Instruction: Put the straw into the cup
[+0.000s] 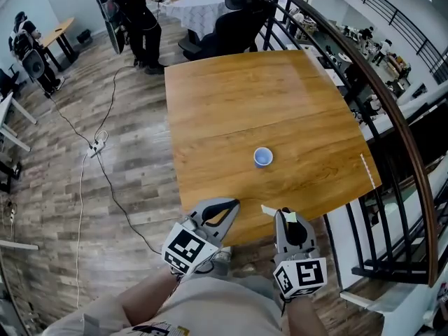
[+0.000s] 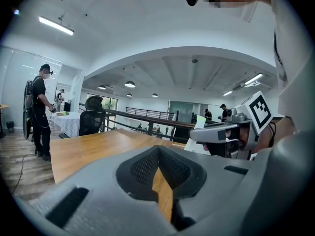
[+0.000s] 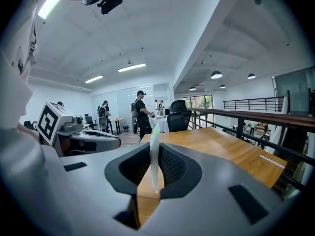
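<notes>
Straw (image 3: 154, 167), pale and thin, clamped upright between the closed jaws of the right gripper (image 3: 156, 147); plain in the right gripper view, no more than a pale tip at that gripper's 11 o'clock in the head view. Cup (image 1: 262, 157) seen in the head view alone: small, blue, standing open on the table (image 1: 231, 96), at 11 o'clock from the right gripper and well apart from the straw. Left gripper (image 2: 158, 154) at 9 o'clock of the right one, jaws together on nothing, a wedge of tabletop showing beneath the tips. Both near the table's 6 o'clock edge.

Square wooden tabletop over a grey plank floor (image 1: 70, 187); white ceiling with strip lamps, shown by the gripper views only. Black railing (image 1: 364, 68) with a wooden handrail along the table's 3 o'clock side. Black office chair (image 1: 241, 9) at 12 o'clock, a standing person (image 1: 136, 12) at 11 o'clock, a white cable (image 1: 112, 180) trailing over the floor at 9 o'clock. In each gripper view, grey gripper body across the lower half, hiding the near tabletop
</notes>
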Demonstrator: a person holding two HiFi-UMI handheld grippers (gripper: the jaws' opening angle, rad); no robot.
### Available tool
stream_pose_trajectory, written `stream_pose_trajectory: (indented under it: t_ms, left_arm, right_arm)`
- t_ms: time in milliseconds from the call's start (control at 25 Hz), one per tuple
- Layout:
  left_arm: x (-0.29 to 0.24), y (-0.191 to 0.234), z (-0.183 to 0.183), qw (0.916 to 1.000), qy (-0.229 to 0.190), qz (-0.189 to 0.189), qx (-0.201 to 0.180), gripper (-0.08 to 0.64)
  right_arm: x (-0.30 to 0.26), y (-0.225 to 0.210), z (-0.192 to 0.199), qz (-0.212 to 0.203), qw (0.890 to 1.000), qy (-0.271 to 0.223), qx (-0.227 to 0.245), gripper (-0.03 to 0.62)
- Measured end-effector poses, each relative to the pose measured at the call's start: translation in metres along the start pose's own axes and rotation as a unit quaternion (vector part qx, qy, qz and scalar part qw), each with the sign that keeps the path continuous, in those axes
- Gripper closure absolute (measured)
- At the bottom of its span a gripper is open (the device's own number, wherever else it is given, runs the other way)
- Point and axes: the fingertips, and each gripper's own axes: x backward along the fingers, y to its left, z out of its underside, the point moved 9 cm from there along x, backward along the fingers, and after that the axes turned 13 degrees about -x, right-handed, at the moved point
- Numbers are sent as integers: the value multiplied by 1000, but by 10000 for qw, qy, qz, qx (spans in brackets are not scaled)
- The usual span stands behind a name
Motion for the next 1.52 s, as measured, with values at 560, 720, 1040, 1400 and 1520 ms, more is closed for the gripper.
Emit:
stream_pose_trajectory:
  t_ms: [560,720,1040,1400,1520]
  left_arm:
    - [-20,1,-19,9994,192,-271,134,546]
    - [-29,-1,-21,9996,117,-259,87,546]
    - [-37,0,-25,9995,117,-278,127,546]
    - [-60,22,-39,9994,22,-336,-32,546]
    - [-69,34,-38,9993,13,-369,-105,546]
  right_arm:
    - [-19,-27,-25,-289,9995,83,-4,538]
    - [-23,-37,-30,-298,9995,92,13,538]
    - [-31,-44,-35,-329,9993,147,54,538]
    - [-63,-51,-56,-334,9993,-10,149,538]
    - [-84,-55,-62,-351,9989,-91,284,538]
